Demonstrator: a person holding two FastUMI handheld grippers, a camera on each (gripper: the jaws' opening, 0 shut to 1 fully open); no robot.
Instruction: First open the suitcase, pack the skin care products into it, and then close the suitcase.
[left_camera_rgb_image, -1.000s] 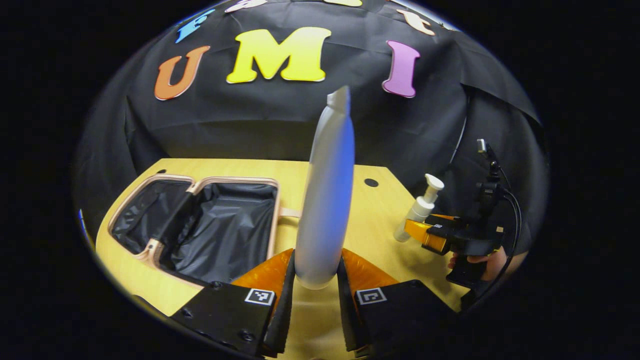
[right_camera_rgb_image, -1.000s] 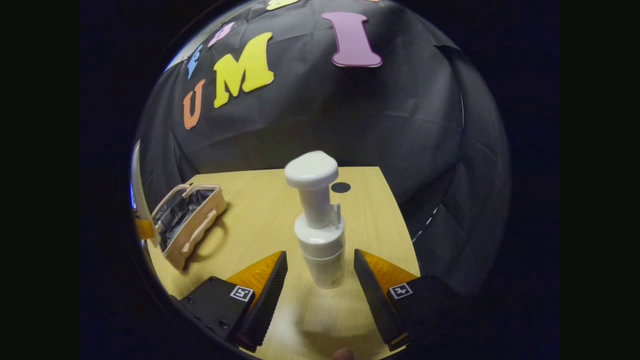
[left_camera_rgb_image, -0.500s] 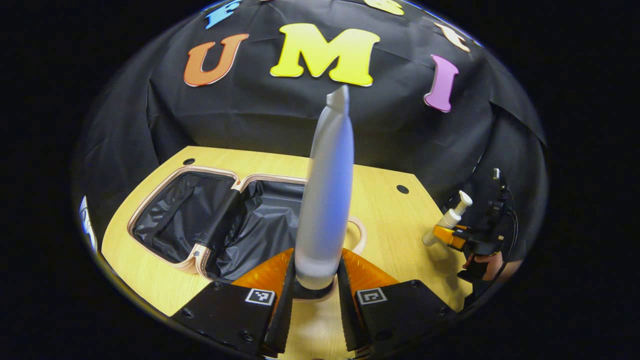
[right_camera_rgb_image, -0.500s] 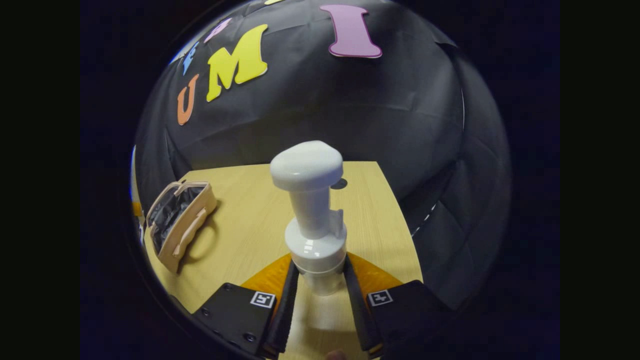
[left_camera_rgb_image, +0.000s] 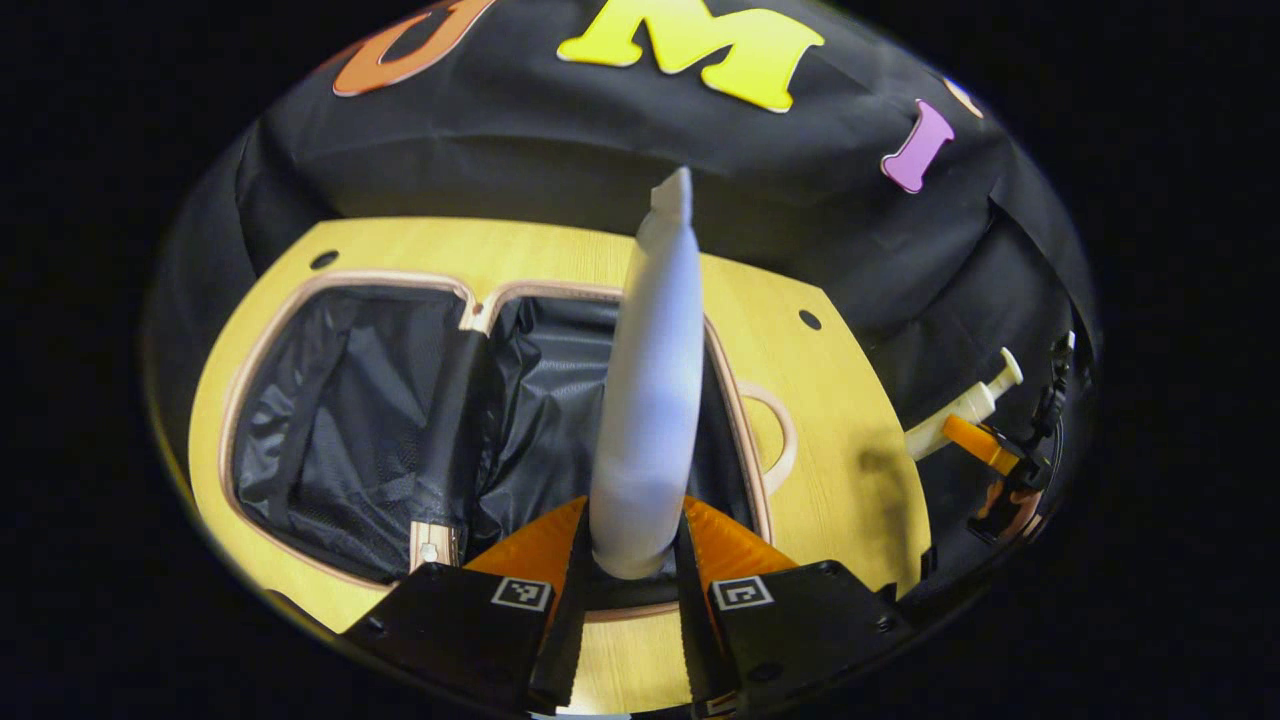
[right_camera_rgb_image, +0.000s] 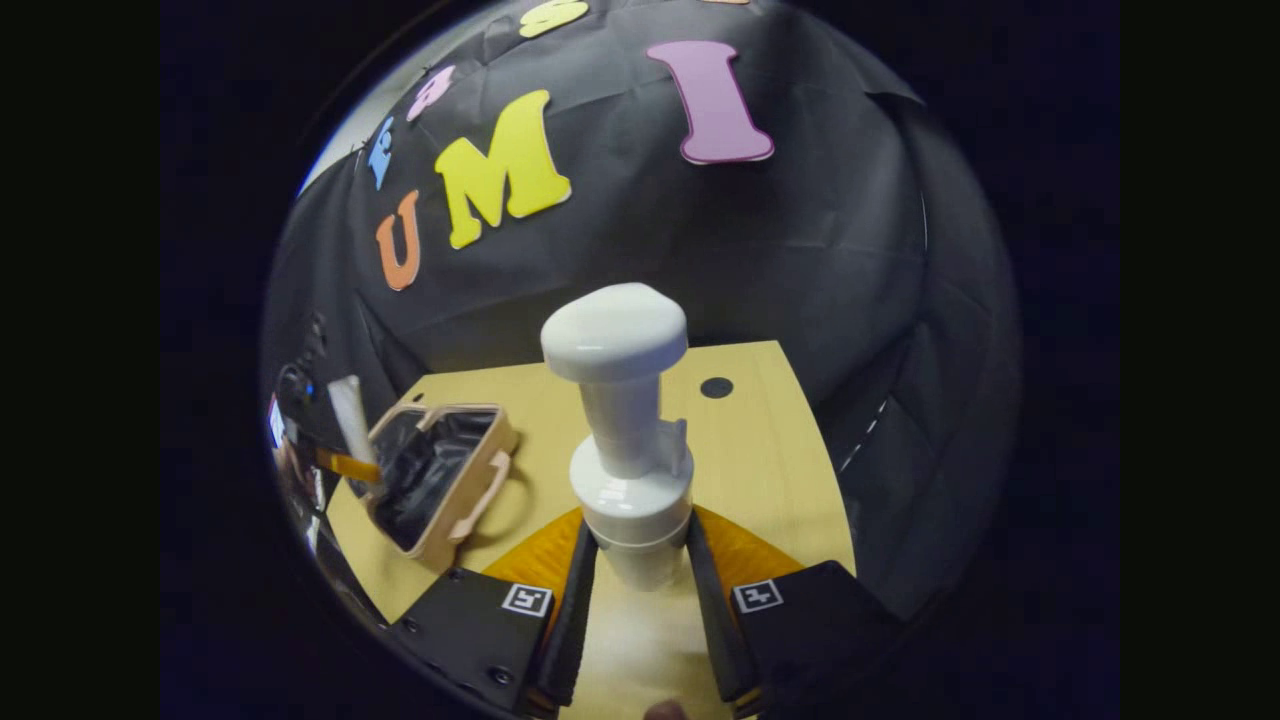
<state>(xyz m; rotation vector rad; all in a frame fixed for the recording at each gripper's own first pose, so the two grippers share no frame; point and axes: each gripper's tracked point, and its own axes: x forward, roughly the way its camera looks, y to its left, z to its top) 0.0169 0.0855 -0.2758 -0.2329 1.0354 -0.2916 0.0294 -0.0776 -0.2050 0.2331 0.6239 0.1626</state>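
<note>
The wooden table (left_camera_rgb_image: 860, 480) is the biggest thing, and its far edge runs along the black cloth wall. The suitcase (left_camera_rgb_image: 340, 400) lies open and flat on it, with two black-lined halves side by side and a pink rim all around. A round handle sticks out from its right side. There is bare table to the right of the suitcase.

The left gripper (left_camera_rgb_image: 630, 580) pinches the fat bottom end of a long white tube (left_camera_rgb_image: 655, 390). The tube stands tall and its thin flat tip points up. It hangs over the near rim of the right half of the suitcase.

The right gripper (right_camera_rgb_image: 638, 590) squeezes a white pump bottle (right_camera_rgb_image: 628, 470) low on its body. The bottle stands up straight with its round top up, above bare table to the right of the suitcase
</note>
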